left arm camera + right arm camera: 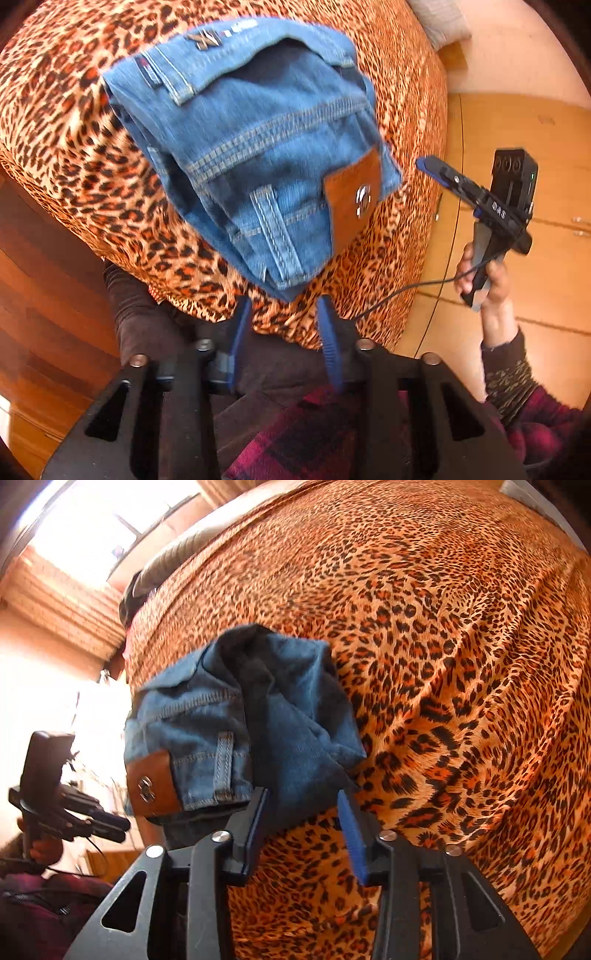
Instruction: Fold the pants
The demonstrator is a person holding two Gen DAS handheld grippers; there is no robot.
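The left tongs (286, 306) stand spread apart, empty, just short of the folded blue jeans (255, 147), which lie on the leopard-print bedspread (66, 122). The right tongs (304, 805) are likewise parted, nothing gripped, at the jeans' near edge.

Blue denim pants (255, 147) on leopard-print bedspread (461, 646)

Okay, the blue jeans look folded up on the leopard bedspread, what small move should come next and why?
Probably draw both grippers back and leave the bundle alone. The folded blue denim jeans lie in a compact stack on the leopard-print bedspread. The left gripper and right gripper are both open with nothing between their fingers, though the right one sits close against the denim's edge.
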